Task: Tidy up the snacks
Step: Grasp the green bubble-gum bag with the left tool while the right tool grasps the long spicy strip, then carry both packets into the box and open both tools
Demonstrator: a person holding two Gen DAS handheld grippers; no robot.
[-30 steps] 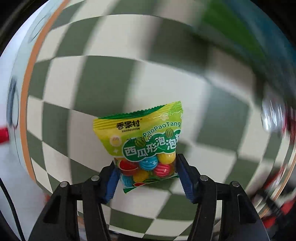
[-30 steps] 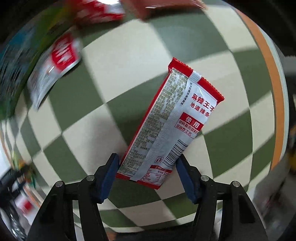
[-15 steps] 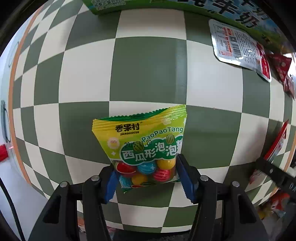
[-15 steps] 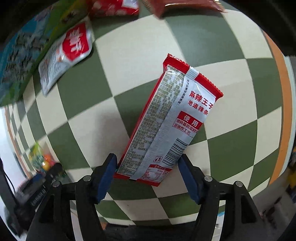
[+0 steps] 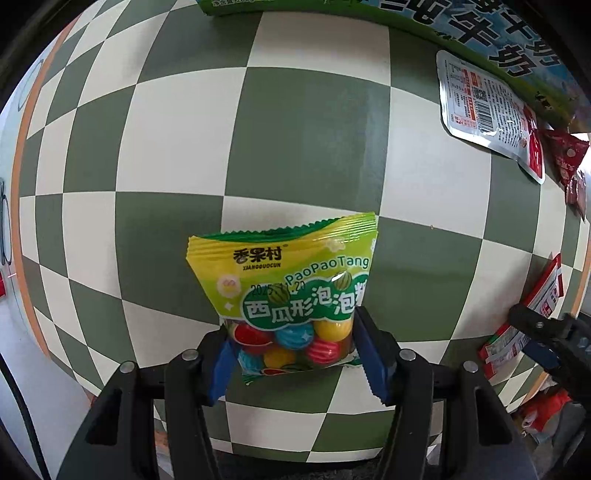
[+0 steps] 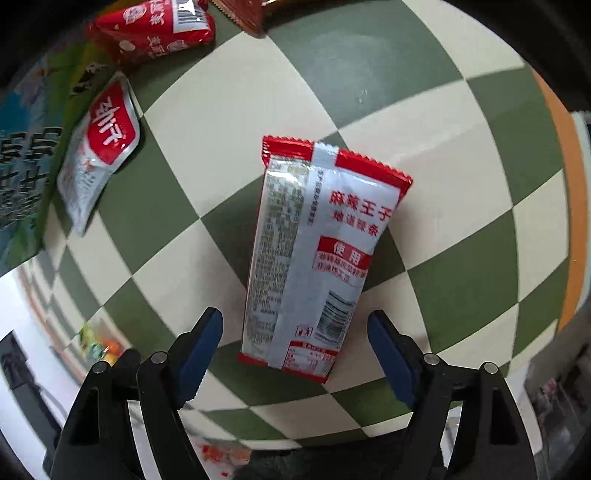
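Pointing down at a green-and-white checkered cloth (image 5: 303, 140). Pinching the lower end of a yellow-green candy bag (image 5: 291, 291) between the 2 blue pads of the left gripper (image 5: 291, 354), with the bag's serrated top edge standing free above a green square and coloured balls showing through its clear window. Opening the jaws of the right gripper (image 6: 295, 350), both blue pads standing clear of a long red-and-silver strip packet (image 6: 317, 251) lying between them, back side up, across a green and a white square. Lying well off to the upper left of that packet, in the right wrist view: a silver pouch (image 6: 98, 155) with a red label, resting against the edge of a large green-and-blue printed box (image 6: 26, 177). Crowding the top edge there: a red packet (image 6: 155, 29) and a darker brown-red wrapper (image 6: 243, 14). Showing at the right rim of the left wrist view: the same strip packet and the other gripper's black frame. Bordering the cloth: an orange band (image 6: 565, 206).
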